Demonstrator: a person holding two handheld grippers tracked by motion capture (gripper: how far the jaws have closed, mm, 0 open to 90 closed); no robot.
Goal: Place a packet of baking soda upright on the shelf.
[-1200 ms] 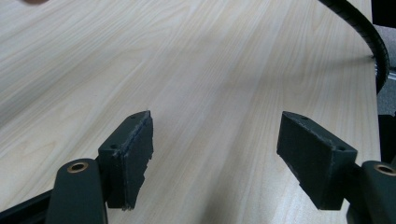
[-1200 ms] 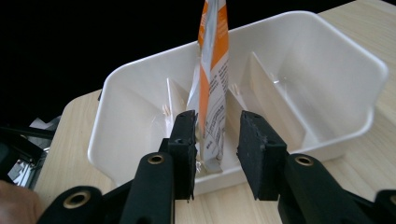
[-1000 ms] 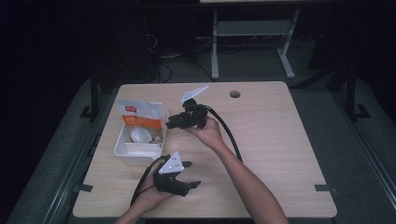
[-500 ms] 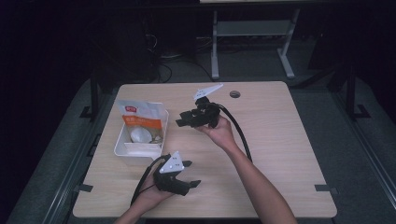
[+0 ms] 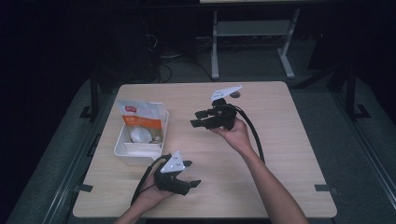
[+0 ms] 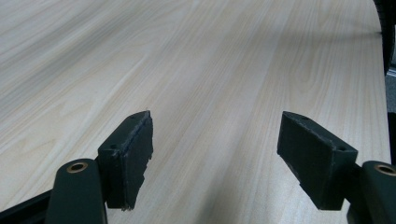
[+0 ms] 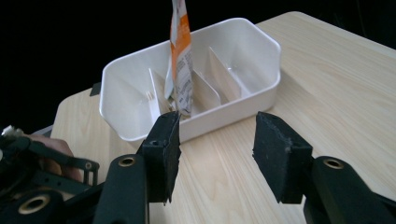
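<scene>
A pale wood-grain worktop [image 5: 280, 140] stands in a dark room. On its left side sits a white divided tray [image 5: 125, 150] with an orange-and-white packet [image 7: 180, 56] upright inside. The right gripper view reveals the tray's dividers. Right gripper [image 5: 198, 119] and left gripper [image 5: 190, 173] both have their fingers spread, empty. The round white item in the tray is unclear.

white box [image 5: 122, 148], orange packet [image 5: 140, 120], two grippers
</scene>
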